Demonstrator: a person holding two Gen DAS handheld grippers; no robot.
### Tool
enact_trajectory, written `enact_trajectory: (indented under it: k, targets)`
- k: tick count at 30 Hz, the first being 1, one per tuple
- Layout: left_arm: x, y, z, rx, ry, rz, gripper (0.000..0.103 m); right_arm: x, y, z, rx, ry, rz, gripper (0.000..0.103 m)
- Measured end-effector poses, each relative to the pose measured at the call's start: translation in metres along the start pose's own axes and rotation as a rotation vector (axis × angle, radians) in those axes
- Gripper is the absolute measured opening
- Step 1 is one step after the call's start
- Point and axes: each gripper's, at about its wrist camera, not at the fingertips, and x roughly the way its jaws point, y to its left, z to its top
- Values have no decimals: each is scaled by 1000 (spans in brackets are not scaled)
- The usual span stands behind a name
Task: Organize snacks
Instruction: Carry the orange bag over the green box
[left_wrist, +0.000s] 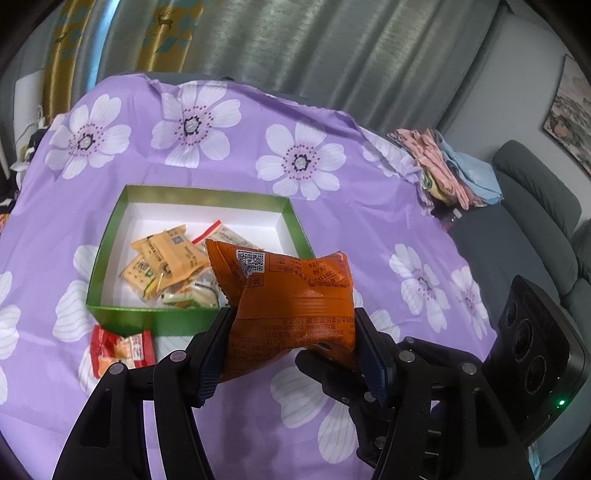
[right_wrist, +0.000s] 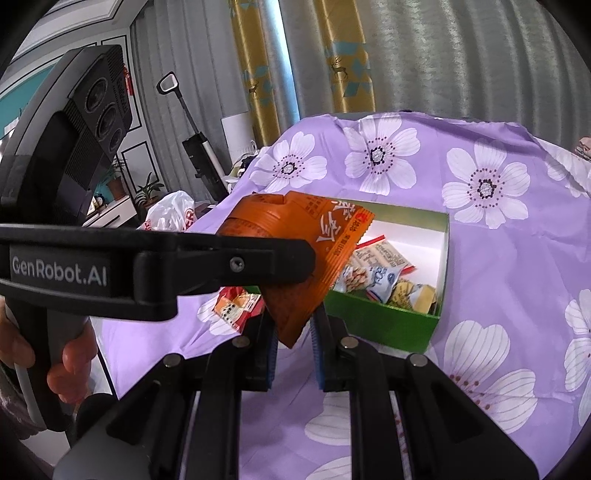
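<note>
Orange snack packet in left gripper

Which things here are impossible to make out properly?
- Snacks at the bottom of the green box: left wrist view, the orange snack packet covers some.
- Red snack packet: right wrist view, the left gripper hides most.
- Right gripper: nothing visibly between its fingers; the orange packet's corner hangs just beyond them.

A purple flowered cloth is covering the table. A green box is sitting mid-table, a red snack packet lying beside it, folded clothes resting at the far right edge.
</note>
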Motion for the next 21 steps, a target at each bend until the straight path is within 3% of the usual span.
enact_trajectory:
  k: [21]
  targets:
    - [34, 13, 35, 2, 7, -14, 64, 24, -27, 23, 6, -5, -17, 16]
